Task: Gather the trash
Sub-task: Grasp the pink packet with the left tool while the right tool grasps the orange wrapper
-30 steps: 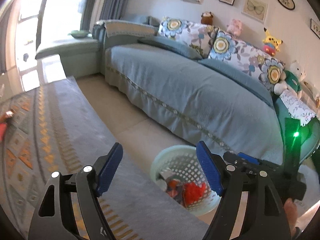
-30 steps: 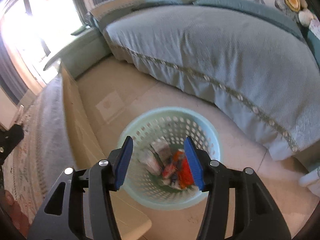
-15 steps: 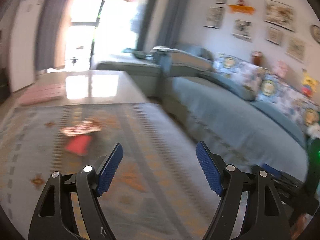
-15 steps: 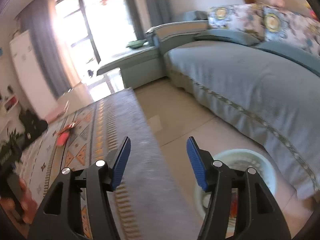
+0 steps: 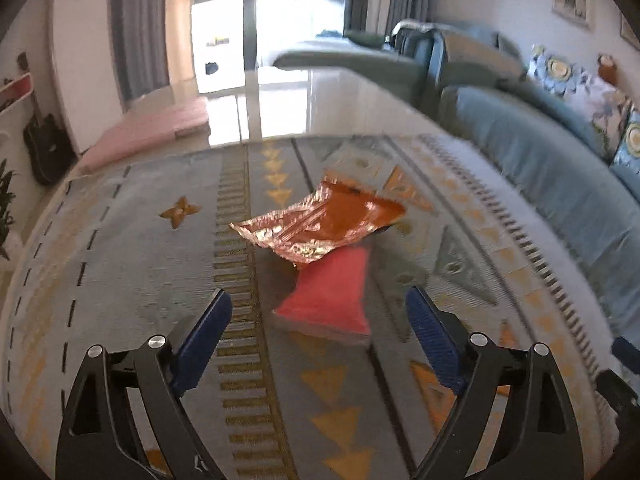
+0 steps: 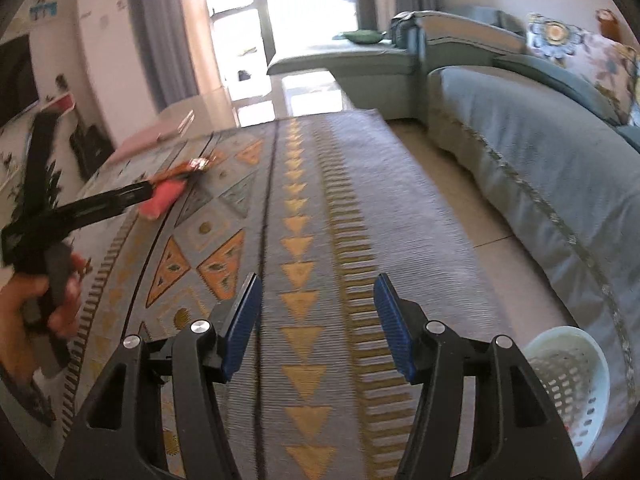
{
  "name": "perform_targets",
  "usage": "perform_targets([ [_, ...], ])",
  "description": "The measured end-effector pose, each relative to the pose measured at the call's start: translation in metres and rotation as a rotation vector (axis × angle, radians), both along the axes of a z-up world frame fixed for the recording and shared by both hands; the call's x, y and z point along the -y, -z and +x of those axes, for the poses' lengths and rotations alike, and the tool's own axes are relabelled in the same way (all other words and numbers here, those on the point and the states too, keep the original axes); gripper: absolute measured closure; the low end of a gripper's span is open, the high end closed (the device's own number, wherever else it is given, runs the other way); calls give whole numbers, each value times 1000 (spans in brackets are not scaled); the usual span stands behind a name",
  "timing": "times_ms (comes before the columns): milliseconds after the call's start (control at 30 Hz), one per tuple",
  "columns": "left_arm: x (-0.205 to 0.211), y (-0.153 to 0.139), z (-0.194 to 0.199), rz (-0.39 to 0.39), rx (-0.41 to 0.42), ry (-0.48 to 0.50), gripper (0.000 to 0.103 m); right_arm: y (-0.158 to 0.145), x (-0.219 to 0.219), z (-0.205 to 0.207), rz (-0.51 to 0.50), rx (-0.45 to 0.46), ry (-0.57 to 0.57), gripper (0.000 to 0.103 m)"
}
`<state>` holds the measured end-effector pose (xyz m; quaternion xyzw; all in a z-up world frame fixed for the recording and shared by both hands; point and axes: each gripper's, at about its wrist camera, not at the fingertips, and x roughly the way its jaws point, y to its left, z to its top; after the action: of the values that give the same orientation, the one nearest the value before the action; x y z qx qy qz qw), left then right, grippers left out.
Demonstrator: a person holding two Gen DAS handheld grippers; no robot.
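**Left gripper lines up on the wrappers, right one waits by the basket**

The left gripper (image 5: pixel 319 326) hangs tilted down over the patterned rug, its blue-padded jaws opening with nothing between them yet, wide enough, I judge, to straddle a flat wrapper. Just beyond its tips lies a pink-red flat packet (image 5: pixel 330 294), and overlapping that packet's far end is a crinkled shiny orange foil wrapper (image 5: pixel 320 222). Both rest loose on the grey woven rug with yellow triangles (image 5: pixel 120 240), probably where they were dropped.

The right gripper (image 6: pixel 316 320) is parted over bare rug, empty and idle for now. From its side the hand (image 6: pixel 36 304) holding the left tool shows at far left, the tool reaching toward the packet. The pale green perforated plastic basket (image 6: pixel 568 384) stands on the floor at near right beside the grey-blue covered sofa (image 6: pixel 540 152), well apart from the wrappers, so anything picked up must be carried back across the rug.
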<state>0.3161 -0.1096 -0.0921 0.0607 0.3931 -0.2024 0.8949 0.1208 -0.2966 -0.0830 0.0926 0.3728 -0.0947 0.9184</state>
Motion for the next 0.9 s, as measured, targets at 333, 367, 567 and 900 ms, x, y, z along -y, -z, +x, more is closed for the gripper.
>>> perform_targets([
  [333, 16, 12, 21, 74, -48, -3, 57, 3, -11, 7, -8, -39, -44, 45],
  [367, 13, 11, 18, 58, -46, -2, 57, 1, -14, 10, -4, -39, -52, 45],
  [567, -19, 6, -30, 31, -66, 20, 65, -24, -41, 45, 29, 9, -102, 41],
  [900, -105, -7, -76, -138, 45, -123, 65, -3, -82, 169, 139, -35, -84, 41],
])
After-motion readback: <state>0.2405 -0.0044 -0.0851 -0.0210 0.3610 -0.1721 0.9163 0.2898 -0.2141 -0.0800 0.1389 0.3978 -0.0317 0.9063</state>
